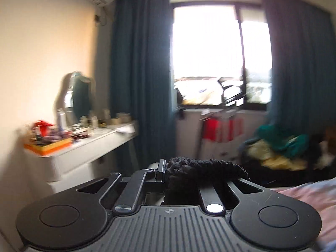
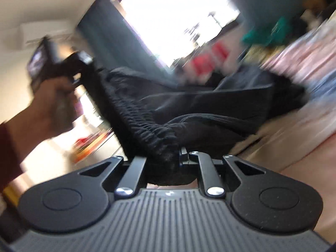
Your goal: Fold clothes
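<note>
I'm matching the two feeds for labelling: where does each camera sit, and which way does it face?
Left wrist: on the left tongs, level, facing window and dresser; only the tongs show.
Right wrist: on the right tongs, tilted, facing the left hand.
Shared: black garment, clamped by both.

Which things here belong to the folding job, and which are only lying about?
Job:
- black garment, waistband stretched between both tools
- left tool, shut on it
- right tool, shut on it
- bed

Lying about:
- clothes pile
- dresser with bottles and clutter
- mirror
- curtains
- red cloth under the window
</note>
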{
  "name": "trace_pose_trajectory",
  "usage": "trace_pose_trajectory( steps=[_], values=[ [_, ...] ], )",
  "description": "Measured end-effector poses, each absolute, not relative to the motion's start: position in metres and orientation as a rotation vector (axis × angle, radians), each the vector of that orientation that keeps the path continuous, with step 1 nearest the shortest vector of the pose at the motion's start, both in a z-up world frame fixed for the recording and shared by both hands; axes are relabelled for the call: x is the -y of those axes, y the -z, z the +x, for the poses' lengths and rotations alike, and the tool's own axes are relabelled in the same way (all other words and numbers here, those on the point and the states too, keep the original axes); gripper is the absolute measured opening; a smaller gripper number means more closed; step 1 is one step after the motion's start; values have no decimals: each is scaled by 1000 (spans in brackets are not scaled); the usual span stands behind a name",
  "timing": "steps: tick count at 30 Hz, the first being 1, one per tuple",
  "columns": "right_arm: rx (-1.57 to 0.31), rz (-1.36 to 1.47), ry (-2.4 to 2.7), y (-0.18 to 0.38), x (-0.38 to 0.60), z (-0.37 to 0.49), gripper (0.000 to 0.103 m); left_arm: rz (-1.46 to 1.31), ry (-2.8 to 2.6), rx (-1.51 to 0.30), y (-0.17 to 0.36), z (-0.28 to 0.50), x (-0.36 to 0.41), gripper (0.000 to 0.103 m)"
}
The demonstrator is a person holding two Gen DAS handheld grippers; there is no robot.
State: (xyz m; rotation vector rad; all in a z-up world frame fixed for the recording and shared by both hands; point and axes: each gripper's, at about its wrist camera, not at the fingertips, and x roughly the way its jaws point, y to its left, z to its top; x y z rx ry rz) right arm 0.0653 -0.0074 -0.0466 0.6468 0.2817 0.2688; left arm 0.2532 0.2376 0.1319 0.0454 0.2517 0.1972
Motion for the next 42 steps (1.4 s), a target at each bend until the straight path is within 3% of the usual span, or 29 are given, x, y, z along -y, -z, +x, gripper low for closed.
trace_pose_trajectory(
  steps=[8, 12, 14, 16, 17, 18, 20, 25, 30, 42],
  values=[
    [-589, 685, -336, 124, -49, 134, 14, -51, -366, -546, 30, 312, -320, 8],
    [-607, 617, -341, 128, -46, 142, 17, -170, -363, -585, 51, 301, -357, 10],
    [-604, 576, -359, 121, -45, 141, 21, -202, -351, -575, 46, 288, -367, 19],
    [-605, 534, -383, 113, -45, 140, 30, -216, -360, -557, 40, 270, -374, 60],
    [-607, 515, -399, 110, -45, 139, 42, -213, -378, -544, 37, 257, -376, 69],
    [-607, 505, -427, 105, -47, 137, 61, -196, -396, -545, 35, 245, -376, 79],
    [-594, 504, -472, 99, -52, 128, 86, -182, -390, -554, 30, 219, -371, 81],
    [-565, 464, -482, 77, -42, 110, 87, -120, -369, -543, 18, 150, -351, 95],
    [-502, 412, -437, 46, -3, 82, 87, -108, -322, -518, -2, 91, -305, 95],
    [-328, 207, -253, -32, 141, 45, 87, -90, -32, -373, -44, -9, -116, 99]
  ],
)
